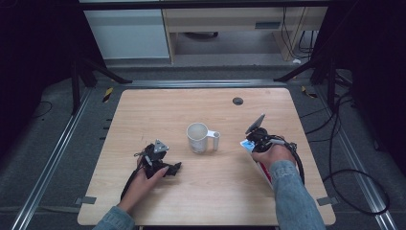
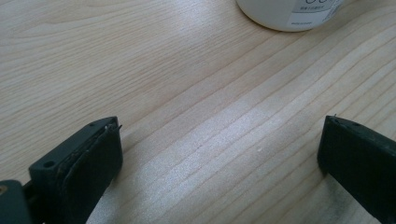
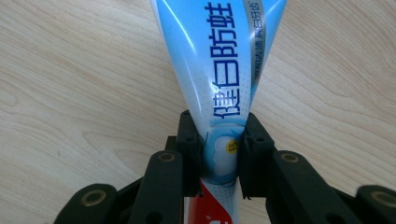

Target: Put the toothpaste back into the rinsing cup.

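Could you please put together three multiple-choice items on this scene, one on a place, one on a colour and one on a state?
1. Where does the white cup stand?
A. near the middle of the table, between the two grippers
B. at the far left corner
C. on the floor

2. What is the main colour of the toothpaste tube above the jaws?
A. green
B. light blue and white
C. black

3. How does the left gripper stand?
A. shut on the cup
B. shut on the tube
C. open, with bare wood between its jaws

Answers: 1 A, the high view shows the cup mid-table; 2 B, the right gripper view shows the blue and white tube that the right gripper clamps; 3 C, the jaws stand wide apart.
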`<state>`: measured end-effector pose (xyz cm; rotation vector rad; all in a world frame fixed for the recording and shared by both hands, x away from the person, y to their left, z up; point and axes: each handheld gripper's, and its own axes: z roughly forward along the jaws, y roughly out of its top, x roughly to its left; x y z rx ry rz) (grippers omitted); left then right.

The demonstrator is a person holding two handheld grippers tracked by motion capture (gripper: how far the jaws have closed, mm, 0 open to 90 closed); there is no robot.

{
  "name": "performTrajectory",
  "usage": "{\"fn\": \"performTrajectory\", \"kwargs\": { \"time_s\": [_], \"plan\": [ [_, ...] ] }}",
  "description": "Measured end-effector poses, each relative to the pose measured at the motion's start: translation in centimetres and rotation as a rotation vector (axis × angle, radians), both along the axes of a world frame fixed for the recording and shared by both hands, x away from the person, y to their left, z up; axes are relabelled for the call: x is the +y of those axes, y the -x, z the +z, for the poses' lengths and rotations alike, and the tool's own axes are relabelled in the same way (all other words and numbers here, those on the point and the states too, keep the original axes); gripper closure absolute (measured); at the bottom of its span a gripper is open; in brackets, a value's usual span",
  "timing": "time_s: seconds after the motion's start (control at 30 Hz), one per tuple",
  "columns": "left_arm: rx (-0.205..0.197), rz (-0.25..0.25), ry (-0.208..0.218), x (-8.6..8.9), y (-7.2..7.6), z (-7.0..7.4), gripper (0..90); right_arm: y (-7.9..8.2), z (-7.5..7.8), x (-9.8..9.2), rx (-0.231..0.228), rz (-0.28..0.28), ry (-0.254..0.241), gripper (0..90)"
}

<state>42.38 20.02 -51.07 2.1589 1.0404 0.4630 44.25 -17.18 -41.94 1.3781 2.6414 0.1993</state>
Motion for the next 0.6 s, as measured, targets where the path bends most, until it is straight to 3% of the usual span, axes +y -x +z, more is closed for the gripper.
{"fn": "performTrajectory", "kwargs": {
  "time_s": [0.03, 0.07, 0.1, 0.13, 0.17, 0.23, 0.27, 0.37, 0.4, 0.43, 0.47, 0.5, 0.53, 0.6],
  "plan": [
    [0.000, 0.000, 0.000, 0.0, 0.0, 0.0, 0.0, 0.0, 0.1, -0.1, 0.001, -0.004, -0.003, 73.1],
    [0.000, 0.000, 0.000, 0.0, 0.0, 0.0, 0.0, 0.0, 0.2, -0.6, -0.008, 0.037, 0.003, 73.2],
    [0.000, 0.001, 0.001, 0.0, 0.0, 0.0, 0.0, 0.2, 0.3, 0.0, 0.005, -0.055, -0.003, 73.2],
    [0.000, 0.001, 0.001, 0.0, 0.0, 0.0, 0.0, 0.2, 0.3, 0.0, 0.005, -0.055, -0.003, 73.2],
    [0.000, 0.000, 0.000, 0.0, 0.0, 0.0, 0.0, 0.0, 0.2, -0.7, -0.005, 0.032, 0.003, 73.2],
    [0.000, 0.000, 0.000, 0.0, 0.0, 0.0, 0.0, 0.0, 0.1, -0.7, -0.005, 0.034, 0.003, 73.2],
    [0.000, 0.000, 0.000, 0.0, 0.0, 0.0, 0.0, 0.2, 0.2, -0.1, 0.009, -0.058, -0.002, 73.2],
    [0.000, 0.000, 0.000, 0.0, 0.0, 0.0, 0.0, 0.1, 0.2, -0.1, 0.011, -0.058, -0.003, 73.2],
    [0.000, 0.000, 0.000, 0.0, 0.0, 0.0, 0.0, -0.1, 0.2, -0.8, -0.004, 0.020, 0.000, 73.2],
    [0.000, 0.000, 0.000, 0.0, 0.0, 0.0, 0.0, -0.1, 0.2, -0.8, -0.004, 0.020, 0.000, 73.2],
    [0.000, 0.000, 0.000, 0.0, 0.0, 0.0, 0.0, -0.1, 0.5, -0.4, -0.001, -0.039, -0.005, 73.4],
    [0.000, 0.000, 0.000, 0.0, 0.0, 0.0, 0.0, 0.0, 0.6, -0.3, -0.004, -0.054, -0.003, 73.4],
    [0.000, 0.000, 0.000, 0.0, 0.0, 0.0, 0.0, -0.2, 0.7, -0.8, -0.013, 0.018, 0.001, 73.3],
    [0.000, 0.000, 0.000, 0.0, 0.0, 0.0, 0.0, -0.1, 1.2, -0.3, -0.011, -0.042, -0.010, 73.4]
  ]
}}
